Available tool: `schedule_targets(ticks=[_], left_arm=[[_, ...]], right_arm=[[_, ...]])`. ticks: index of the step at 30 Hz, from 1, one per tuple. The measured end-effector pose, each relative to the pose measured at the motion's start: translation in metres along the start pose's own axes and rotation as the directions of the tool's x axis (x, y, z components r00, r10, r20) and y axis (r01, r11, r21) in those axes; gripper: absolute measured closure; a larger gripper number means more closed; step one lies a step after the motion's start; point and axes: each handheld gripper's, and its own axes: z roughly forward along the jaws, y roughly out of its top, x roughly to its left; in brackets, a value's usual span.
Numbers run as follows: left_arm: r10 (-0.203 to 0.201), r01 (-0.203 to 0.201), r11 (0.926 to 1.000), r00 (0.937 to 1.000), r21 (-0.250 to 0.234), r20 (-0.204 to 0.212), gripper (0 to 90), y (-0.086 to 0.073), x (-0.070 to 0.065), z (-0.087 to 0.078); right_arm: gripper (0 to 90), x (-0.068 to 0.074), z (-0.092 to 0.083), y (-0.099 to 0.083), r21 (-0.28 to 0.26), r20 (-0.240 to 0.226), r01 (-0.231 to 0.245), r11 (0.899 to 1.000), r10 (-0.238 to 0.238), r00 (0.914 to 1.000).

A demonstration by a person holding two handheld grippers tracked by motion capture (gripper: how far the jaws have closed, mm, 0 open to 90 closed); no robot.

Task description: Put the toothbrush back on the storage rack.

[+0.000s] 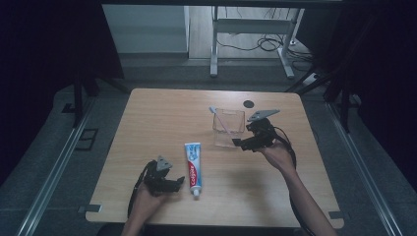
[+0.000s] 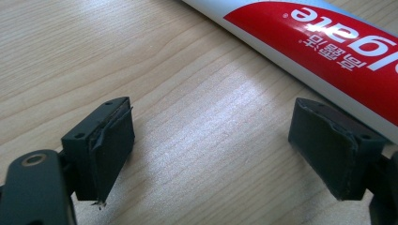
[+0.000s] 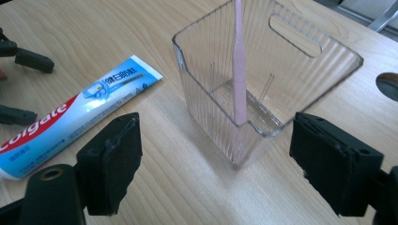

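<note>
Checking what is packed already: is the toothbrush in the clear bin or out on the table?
In. The pink toothbrush stands inside the clear bin, its lower end on the bottom, leaning against a wall.

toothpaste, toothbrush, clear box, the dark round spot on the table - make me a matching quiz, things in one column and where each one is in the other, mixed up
Things:
1. toothpaste tube
2. toothbrush
3. clear box
4. dark round spot

Places:
A. on the table beyond the box
B. standing inside the box
C. lying flat beside the left gripper
D. in front of the right gripper

Pairs: 1-C, 2-B, 3-D, 4-A
</note>
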Motion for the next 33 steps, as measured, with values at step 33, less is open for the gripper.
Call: schedule_targets(ticks=[33], left_arm=[[-0.005,0.005,1.0000,0.9999,0.001,-0.009,14.8,0.000,-0.001,0.000]], right_arm=[[11.8,0.010,-0.018,-0.058,0.016,0.026,0.014,1.000,-0.015,0.9996]])
